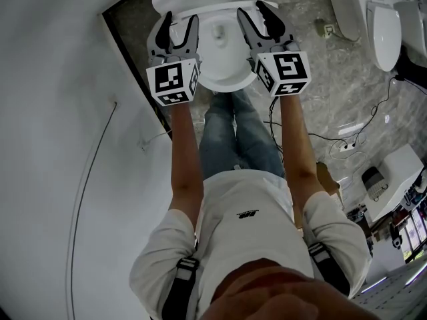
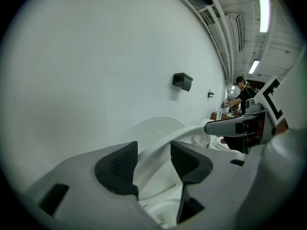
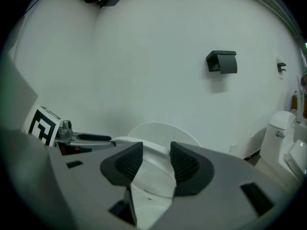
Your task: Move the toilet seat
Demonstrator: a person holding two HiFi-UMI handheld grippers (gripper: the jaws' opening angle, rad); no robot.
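White: one toilet seat point(image 1: 225, 84); left gripper point(image 1: 181, 20) and right gripper point(image 1: 252, 12), two, jaws pinching its rim.

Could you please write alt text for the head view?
Seen from above, the left gripper and right gripper clamp opposite sides of a white toilet seat; the person holding them wears a white T-shirt and jeans.

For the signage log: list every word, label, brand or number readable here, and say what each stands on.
No text can be read in any view.
On the white shirt, small black print: too small to read.
On the cube markers: black-and-white patterns only, no letters.
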